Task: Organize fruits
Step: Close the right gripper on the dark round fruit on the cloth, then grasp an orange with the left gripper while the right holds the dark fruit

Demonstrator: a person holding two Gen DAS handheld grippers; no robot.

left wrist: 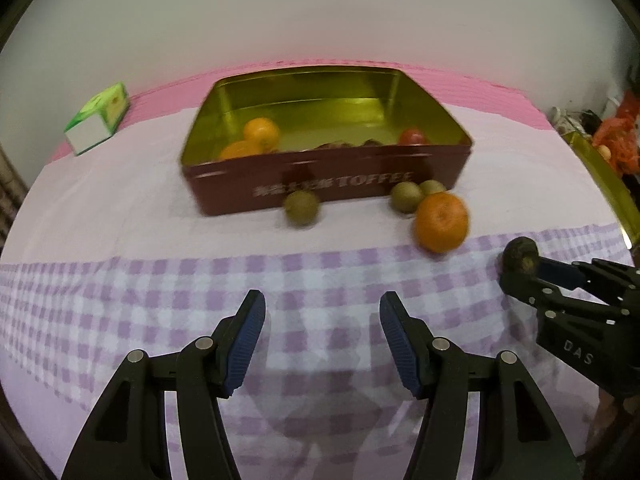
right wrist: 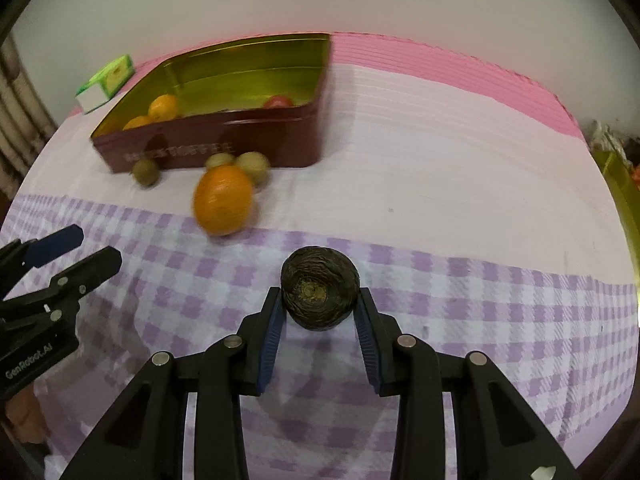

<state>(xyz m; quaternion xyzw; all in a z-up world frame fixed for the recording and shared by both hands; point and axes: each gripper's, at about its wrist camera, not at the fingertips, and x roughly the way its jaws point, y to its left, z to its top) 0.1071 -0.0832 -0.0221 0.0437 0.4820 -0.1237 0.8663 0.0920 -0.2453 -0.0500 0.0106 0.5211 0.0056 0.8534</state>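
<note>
1. Fruits lie in two places: some inside the red toffee tin [left wrist: 328,184] and some on the cloth [left wrist: 120,208] just in front of it.
2. Inside the tin, two oranges [left wrist: 260,132] sit at the left end and a red fruit [left wrist: 414,136] sits at the right end.
3. Near the tin's front wall there are three small green fruits [left wrist: 302,208] and one big orange [left wrist: 440,222]. The big orange is nearer to us than two of the green ones and just beside them.
4. The right gripper [right wrist: 320,308] squeezes a dark wrinkly fruit [right wrist: 319,292] between its blue pads. It holds it over the purple checked part of the cloth, nearer than the tin.
5. The left gripper [left wrist: 322,312] has its jaws spread apart with nothing between them. It sits over the checked cloth too.
6. A green and white box [left wrist: 100,116] lies far off to the left of the tin.
</note>
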